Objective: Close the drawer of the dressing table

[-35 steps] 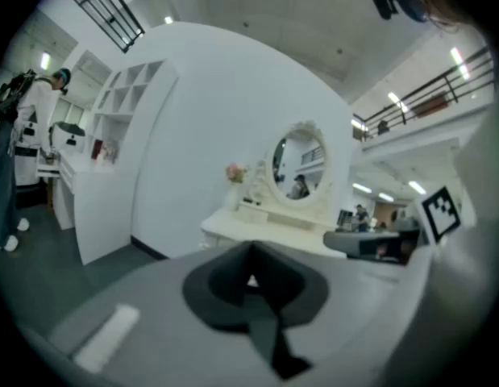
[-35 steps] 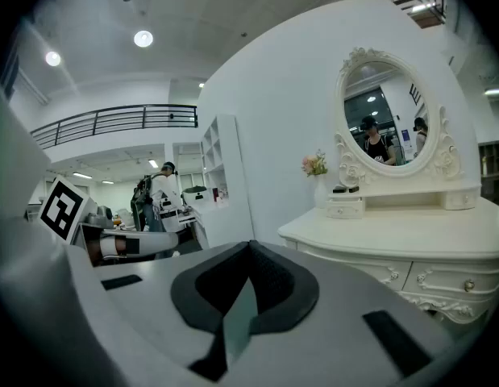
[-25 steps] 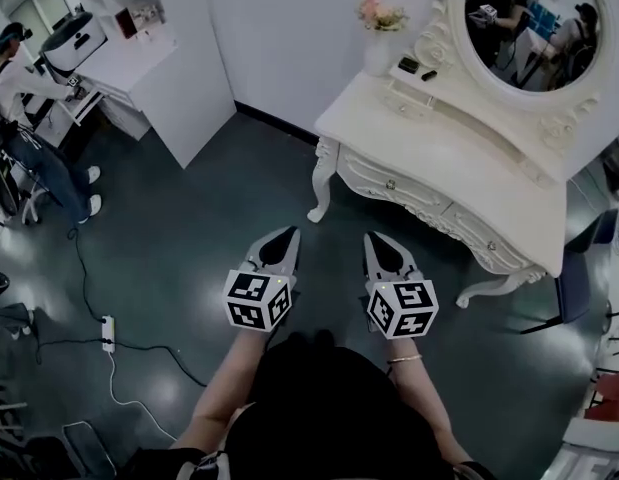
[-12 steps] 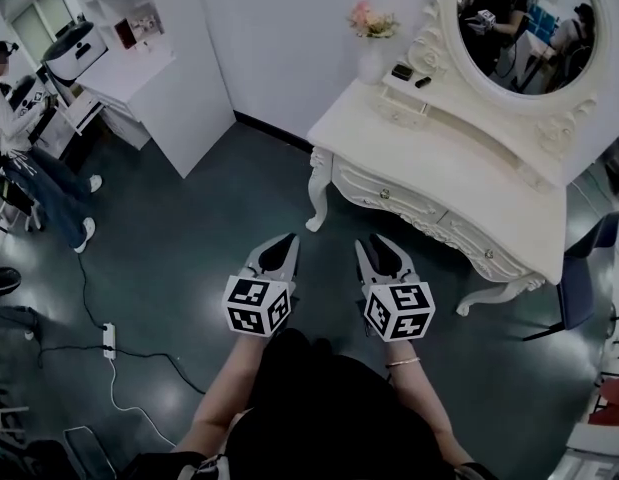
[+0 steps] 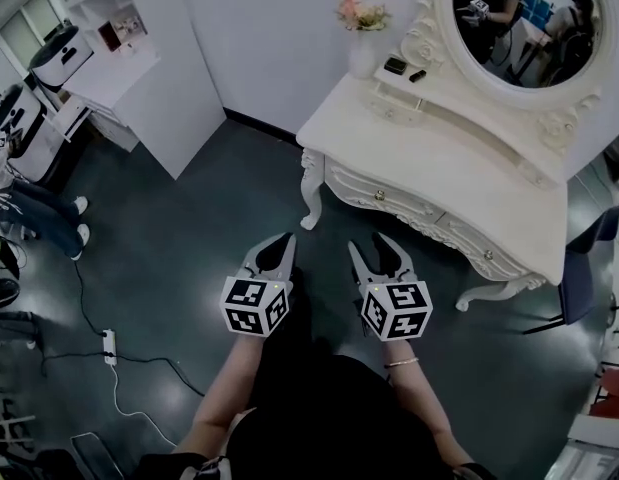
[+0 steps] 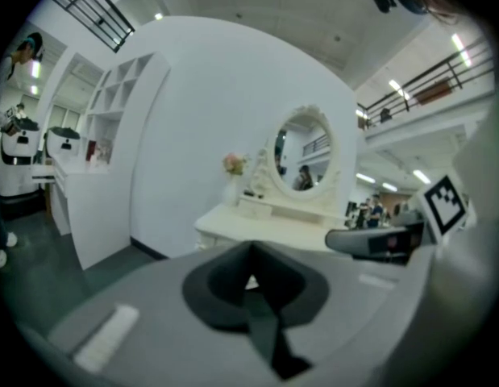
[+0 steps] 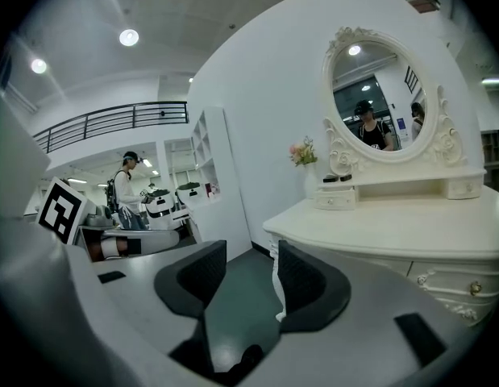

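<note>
Drawer point(image 5: 384, 200) is set lengthwise along the dressing table's point(image 5: 459, 158) front, ahead and rightward, well apart from both grippers, nearer the right gripper point(image 5: 372, 248), whose empty jaws have just been opened wide, while the left gripper's point(image 5: 274, 253) are pressed together on nothing.

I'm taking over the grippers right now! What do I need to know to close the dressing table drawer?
Left gripper: fingers together, empty.
Right gripper: fingers have just been opening and are now wide apart, with nothing between them.
Dressing table stands ahead and to the right. Both grippers hang over the floor, short of it, touching nothing.
Done: front drawers not touched yet. From here I cannot tell which one is open.
Left: find the open one and push it shut.
</note>
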Demonstrator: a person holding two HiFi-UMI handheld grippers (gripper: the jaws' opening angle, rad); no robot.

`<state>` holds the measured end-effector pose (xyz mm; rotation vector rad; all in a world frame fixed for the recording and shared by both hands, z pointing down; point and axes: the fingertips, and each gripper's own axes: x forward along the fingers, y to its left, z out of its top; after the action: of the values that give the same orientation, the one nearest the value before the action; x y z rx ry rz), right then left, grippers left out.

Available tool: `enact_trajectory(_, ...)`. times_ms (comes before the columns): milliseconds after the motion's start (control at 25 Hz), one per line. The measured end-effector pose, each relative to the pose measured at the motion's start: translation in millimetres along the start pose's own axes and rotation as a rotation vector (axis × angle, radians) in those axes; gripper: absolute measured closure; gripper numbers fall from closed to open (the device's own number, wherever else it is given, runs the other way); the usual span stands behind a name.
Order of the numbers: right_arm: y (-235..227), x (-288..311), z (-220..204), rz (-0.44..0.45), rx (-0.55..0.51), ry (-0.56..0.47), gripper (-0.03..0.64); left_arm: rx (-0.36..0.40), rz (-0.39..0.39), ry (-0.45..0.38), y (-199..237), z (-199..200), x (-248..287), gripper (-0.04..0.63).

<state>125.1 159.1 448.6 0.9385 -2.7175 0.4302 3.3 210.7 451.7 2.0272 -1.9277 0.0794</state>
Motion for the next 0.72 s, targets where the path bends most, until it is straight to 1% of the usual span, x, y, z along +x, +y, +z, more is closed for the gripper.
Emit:
enact_trajectory(160, -10, 22, 3, -0.022, 0.004, 0.009, 0.443, -0.011, -0.016, 0.008, 14, 2, 25, 0.589)
enact_trajectory(320, -27, 54, 10, -0.059, 0.005, 0.011, 0.443, -0.026, -0.034, 0.004, 37, 11, 62, 0.589)
enact_trajectory(480, -44, 96, 31, -0.091, 0.012, 0.007, 0.443, -0.010, -0.059, 0.007, 65, 33, 105, 0.589)
enact_trajectory(720, -66, 169, 69, -0.148, 0.016, 0.003, 0.443, 0.017, -0.128, 0.025, 103, 70, 175, 0.589)
